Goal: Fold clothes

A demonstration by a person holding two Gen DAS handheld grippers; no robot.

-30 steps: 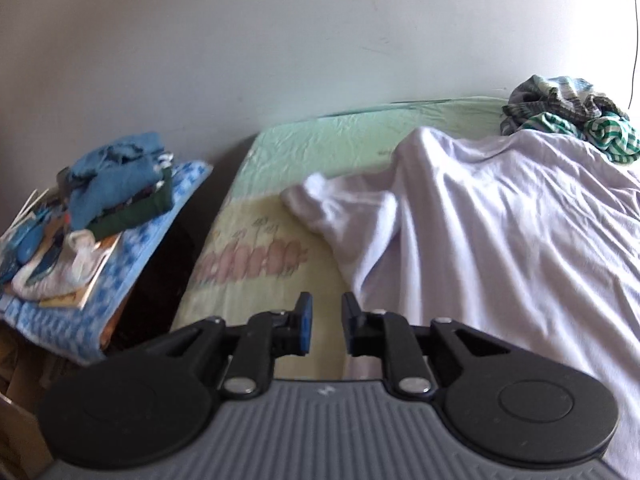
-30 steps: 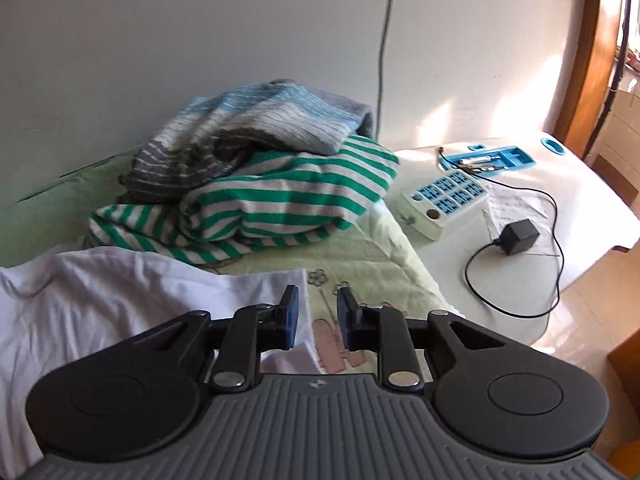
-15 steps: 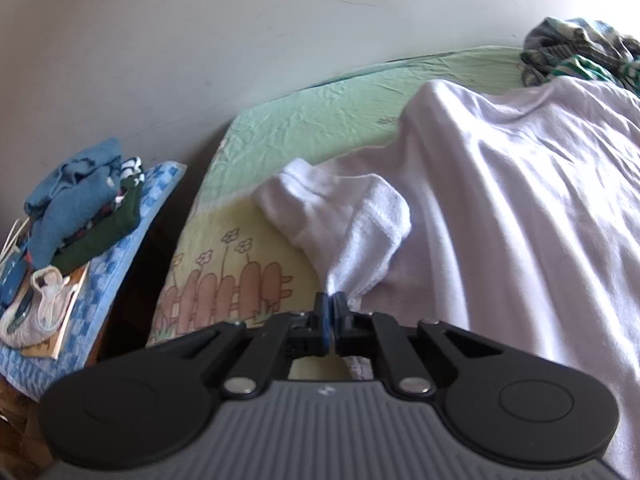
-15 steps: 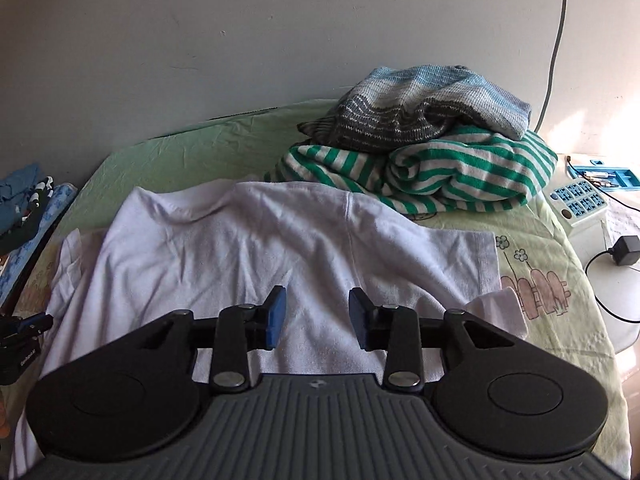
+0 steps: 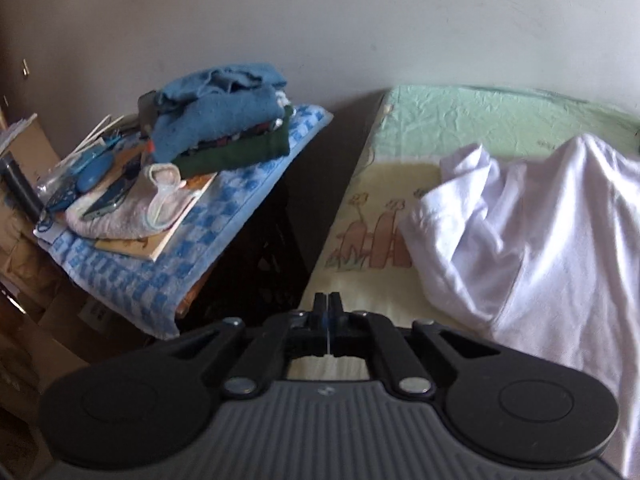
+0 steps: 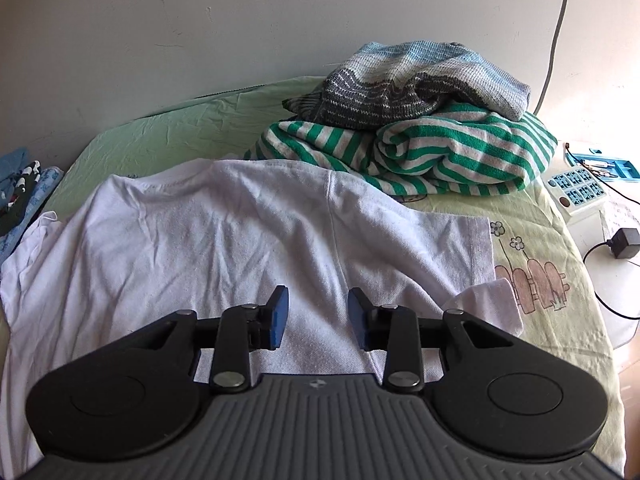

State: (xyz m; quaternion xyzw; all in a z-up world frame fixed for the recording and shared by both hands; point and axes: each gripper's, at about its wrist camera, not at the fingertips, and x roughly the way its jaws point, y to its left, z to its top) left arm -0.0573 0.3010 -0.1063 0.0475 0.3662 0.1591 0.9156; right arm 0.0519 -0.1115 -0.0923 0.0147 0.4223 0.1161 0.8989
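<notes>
A white T-shirt [image 6: 200, 240] lies spread on the green bed sheet [image 6: 180, 132], its back facing up. My right gripper [image 6: 316, 316] hovers over the shirt's lower right part, open, with nothing between the blue pads. In the left wrist view the same T-shirt [image 5: 540, 220] lies to the right, with a crumpled sleeve [image 5: 464, 164] towards the wall. My left gripper [image 5: 327, 312] is shut near the bed's left edge. No cloth shows between its pads. It is apart from the shirt.
A green-striped garment [image 6: 440, 148] and a grey-blue knit [image 6: 420, 76] are heaped at the bed's far right. Left of the bed, folded clothes [image 5: 216, 120] sit on a blue checkered towel [image 5: 224, 220]. A white side table [image 6: 588, 216] holds a power strip [image 6: 576, 188] and an adapter [image 6: 624, 238].
My left gripper went from open to shut and swung left, away from the sleeve, towards the bed's edge. My right gripper swung left over the shirt and opened wider.
</notes>
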